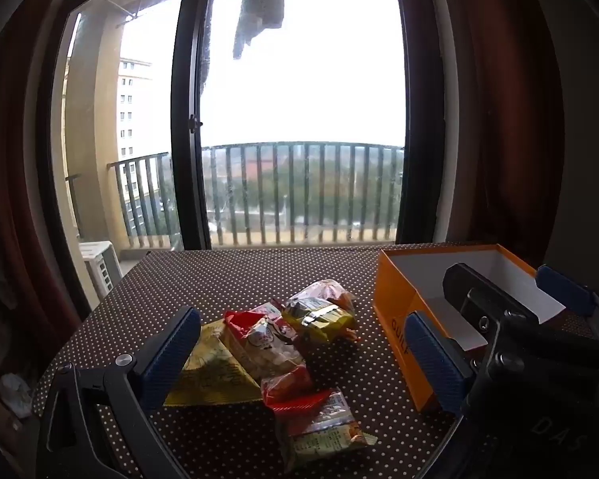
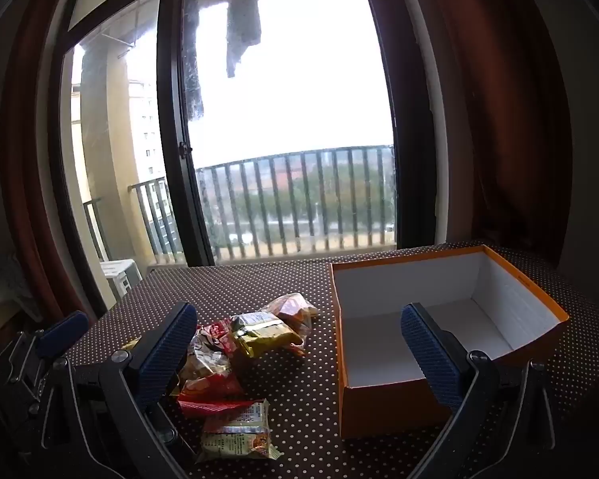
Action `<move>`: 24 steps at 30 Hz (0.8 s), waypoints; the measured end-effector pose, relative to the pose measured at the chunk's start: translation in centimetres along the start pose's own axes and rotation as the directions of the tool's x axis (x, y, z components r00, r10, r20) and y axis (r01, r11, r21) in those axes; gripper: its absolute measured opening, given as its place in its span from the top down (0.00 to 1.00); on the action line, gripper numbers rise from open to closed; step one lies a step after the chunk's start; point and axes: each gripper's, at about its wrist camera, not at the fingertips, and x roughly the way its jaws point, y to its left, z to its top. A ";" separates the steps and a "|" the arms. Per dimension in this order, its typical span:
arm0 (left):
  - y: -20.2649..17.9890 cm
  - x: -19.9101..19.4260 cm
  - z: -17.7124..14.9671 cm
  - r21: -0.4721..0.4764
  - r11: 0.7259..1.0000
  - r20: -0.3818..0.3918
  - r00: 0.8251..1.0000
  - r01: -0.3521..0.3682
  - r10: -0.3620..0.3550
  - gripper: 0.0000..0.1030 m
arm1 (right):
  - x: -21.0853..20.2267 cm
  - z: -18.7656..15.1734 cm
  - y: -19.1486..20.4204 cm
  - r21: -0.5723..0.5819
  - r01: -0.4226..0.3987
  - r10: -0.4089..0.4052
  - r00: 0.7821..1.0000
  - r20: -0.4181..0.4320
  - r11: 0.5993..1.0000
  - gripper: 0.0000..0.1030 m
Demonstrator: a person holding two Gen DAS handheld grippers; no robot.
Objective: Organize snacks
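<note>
Left gripper: jaws spread wide, holding nothing, above the snack pile.
Right gripper: jaws spread wide, holding nothing.
Snack packets: about six, heaped on the dotted tablecloth.
Box: one, orange, open, just right of the packets.

Polka-dot tablecloth, balcony railing beyond — red curtains flanking.

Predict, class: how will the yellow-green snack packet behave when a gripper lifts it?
The yellow-green packet looks crinkly and puffed, so probably light and floppy. Its glossy wrap may slip between fingers. It lies against other packets, so neighbours might shift.
</note>
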 end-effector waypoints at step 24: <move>-0.4 0.2 0.1 -0.007 1.000 0.024 1.000 0.004 -0.004 0.01 | -0.3 0.0 -0.1 0.000 0.010 -0.010 1.000 0.014 1.000 0.00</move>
